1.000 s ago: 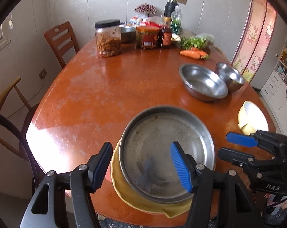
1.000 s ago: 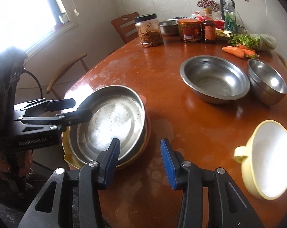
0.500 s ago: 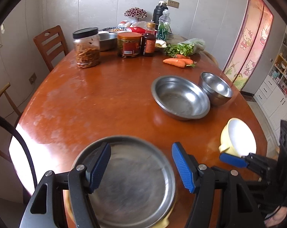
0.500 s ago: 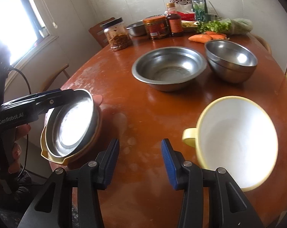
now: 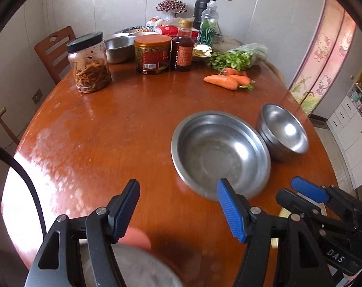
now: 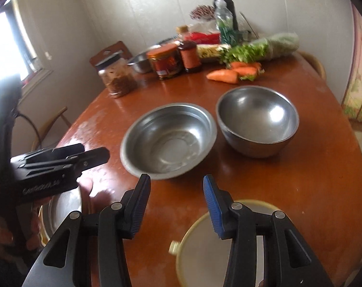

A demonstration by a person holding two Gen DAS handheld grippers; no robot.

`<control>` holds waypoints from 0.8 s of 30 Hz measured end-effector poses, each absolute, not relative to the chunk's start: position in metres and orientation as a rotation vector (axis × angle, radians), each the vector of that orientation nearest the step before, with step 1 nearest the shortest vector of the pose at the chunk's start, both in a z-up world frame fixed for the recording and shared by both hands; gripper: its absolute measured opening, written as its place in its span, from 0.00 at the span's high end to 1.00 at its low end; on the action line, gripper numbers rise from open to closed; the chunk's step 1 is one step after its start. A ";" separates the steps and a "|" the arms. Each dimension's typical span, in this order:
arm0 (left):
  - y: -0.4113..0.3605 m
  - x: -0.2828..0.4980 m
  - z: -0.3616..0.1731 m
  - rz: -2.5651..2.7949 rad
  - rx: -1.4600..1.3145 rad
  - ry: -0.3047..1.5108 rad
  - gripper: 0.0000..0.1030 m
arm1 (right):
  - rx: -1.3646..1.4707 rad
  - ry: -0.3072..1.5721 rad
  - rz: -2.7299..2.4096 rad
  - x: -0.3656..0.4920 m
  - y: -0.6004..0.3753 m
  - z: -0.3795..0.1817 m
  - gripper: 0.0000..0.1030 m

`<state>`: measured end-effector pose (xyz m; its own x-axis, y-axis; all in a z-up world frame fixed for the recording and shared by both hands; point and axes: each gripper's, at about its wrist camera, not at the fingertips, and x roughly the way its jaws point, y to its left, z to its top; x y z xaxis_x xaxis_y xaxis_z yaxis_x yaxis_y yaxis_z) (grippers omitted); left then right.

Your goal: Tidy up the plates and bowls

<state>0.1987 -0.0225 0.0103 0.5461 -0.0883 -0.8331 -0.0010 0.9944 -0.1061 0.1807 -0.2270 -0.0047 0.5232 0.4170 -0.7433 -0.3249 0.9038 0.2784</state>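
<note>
- Bowls are the business here: the wide steel bowl (image 5: 219, 153) sits mid-table, and every place below is given from it
- The deep steel bowl (image 6: 257, 119) stands just to its right, rims near touching; I can't tell whether they actually meet
- The yellow cup (image 6: 219, 244) lies on the near side of the wide bowl, under the right gripper (image 6: 176, 205)
- The steel plate (image 6: 63, 205) sits on a yellow dish near-left of the wide bowl, at the table's (image 5: 123, 129) edge
- Step in hand, as I read it: nothing carried, both tools heading for the next piece to stack
- Left gripper (image 5: 178, 210) is tilted steeply down, jaws parted and empty, right fingertip (image 5: 229, 205) over the wide bowl's near rim
- Right gripper angles down too, jaws apart, nothing between them, aimed between the wide bowl and the cup
- Next move likely calls for one jaw inside a rim and one outside, then a firm squeeze; polished steel looks slippery
- Jars and carrots (image 5: 226, 81) beyond the wide bowl stay out of play
</note>
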 end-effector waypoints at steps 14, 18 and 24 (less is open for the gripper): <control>-0.029 0.247 -0.028 -0.051 -0.120 1.116 0.46 | 0.086 1.044 0.316 0.243 -0.218 -0.036 0.63; -0.034 0.251 -0.038 -0.081 -0.111 1.154 0.68 | 0.058 1.044 0.328 0.249 -0.210 -0.040 0.71; -0.035 0.250 -0.041 -0.112 -0.128 1.149 0.74 | 0.053 1.041 0.338 0.250 -0.206 -0.045 0.77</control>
